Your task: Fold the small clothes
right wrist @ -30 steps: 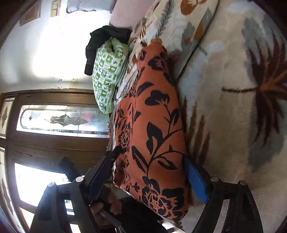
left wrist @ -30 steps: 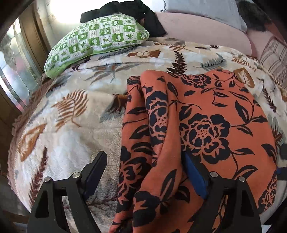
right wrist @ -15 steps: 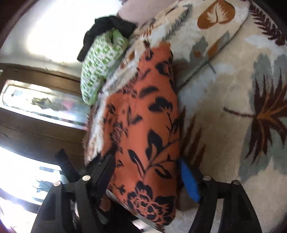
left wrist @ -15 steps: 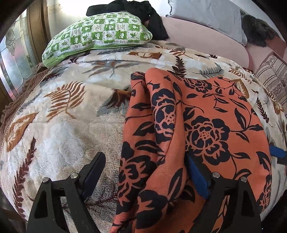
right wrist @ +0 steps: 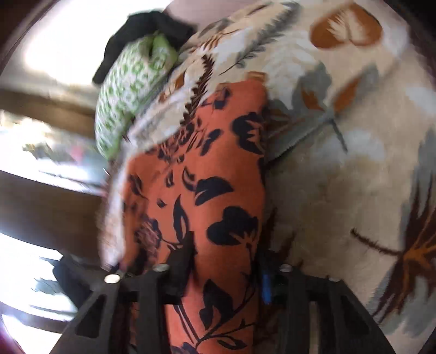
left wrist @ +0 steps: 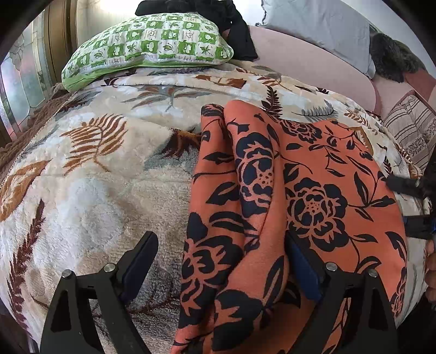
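Note:
An orange garment with black flowers (left wrist: 305, 196) lies on a cream leaf-print blanket (left wrist: 90, 190) on the bed. Its left side is bunched into a lengthwise fold. My left gripper (left wrist: 220, 258) is open, its fingers wide apart astride the near end of that fold. In the right wrist view, which is blurred, the garment (right wrist: 212, 207) runs between the fingers of my right gripper (right wrist: 223, 269), which have narrowed onto its near edge. The right gripper also shows at the far right of the left wrist view (left wrist: 417, 207).
A green-and-white checked pillow (left wrist: 152, 46) lies at the head of the bed with a black garment (left wrist: 218, 16) behind it. A pink bolster (left wrist: 308, 57), a grey pillow (left wrist: 321, 27) and a striped cushion (left wrist: 408, 128) sit at the back right. A glazed wooden door (left wrist: 21, 76) stands left.
My right gripper has closed from wide open onto the garment's edge and swung, blurring its view. My left gripper has tilted up slightly and stays open over the fold.

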{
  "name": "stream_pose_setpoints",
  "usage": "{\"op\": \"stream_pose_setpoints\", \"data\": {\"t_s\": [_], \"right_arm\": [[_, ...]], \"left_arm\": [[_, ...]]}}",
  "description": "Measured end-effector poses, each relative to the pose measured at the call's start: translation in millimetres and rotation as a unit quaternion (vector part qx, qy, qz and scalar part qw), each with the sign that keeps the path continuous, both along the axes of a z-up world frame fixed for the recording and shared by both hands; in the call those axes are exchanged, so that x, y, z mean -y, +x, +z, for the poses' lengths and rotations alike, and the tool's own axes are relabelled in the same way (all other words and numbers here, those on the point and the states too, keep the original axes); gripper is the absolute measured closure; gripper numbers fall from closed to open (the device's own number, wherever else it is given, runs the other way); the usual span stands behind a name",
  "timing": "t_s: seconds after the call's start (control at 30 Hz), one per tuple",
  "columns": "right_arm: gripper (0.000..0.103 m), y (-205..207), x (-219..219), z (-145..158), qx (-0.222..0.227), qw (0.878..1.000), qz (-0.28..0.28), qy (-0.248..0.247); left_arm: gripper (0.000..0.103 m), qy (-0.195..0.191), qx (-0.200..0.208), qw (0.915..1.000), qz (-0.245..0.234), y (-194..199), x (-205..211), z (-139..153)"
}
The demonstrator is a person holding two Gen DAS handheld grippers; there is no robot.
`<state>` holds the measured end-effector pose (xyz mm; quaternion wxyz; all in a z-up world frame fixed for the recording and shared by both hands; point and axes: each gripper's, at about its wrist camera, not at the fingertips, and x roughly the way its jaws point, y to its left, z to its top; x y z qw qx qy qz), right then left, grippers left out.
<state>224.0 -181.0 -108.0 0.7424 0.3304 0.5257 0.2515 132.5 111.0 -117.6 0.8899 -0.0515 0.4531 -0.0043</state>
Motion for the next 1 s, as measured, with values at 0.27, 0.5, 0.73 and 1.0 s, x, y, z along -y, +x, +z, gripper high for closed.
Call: {"op": "stream_pose_setpoints", "data": {"t_s": [0.27,0.5,0.73,1.0], "right_arm": [[0.066,57.1,-5.0,-1.5,-0.014,0.999,0.001,-0.037],[0.016,9.1,-7.6,48.4,0.082,0.983,-0.028,-0.161],[0.016,-62.6,-3.1,73.4,0.121,0.987,0.003,-0.106],[0.016,-93.2,-33.0,55.6,0.114,0.988,0.026,-0.099]], "left_arm": [[0.01,0.0,-0.002,1.0,0.001,0.7,0.7,0.4],[0.01,0.002,-0.001,1.0,0.004,-1.1,1.8,2.5],[0.011,-0.004,0.026,0.9994,0.024,-27.1,-10.6,31.5],[0.023,-0.146,-0.062,0.9852,0.064,-32.1,-68.1,7.3]]}}
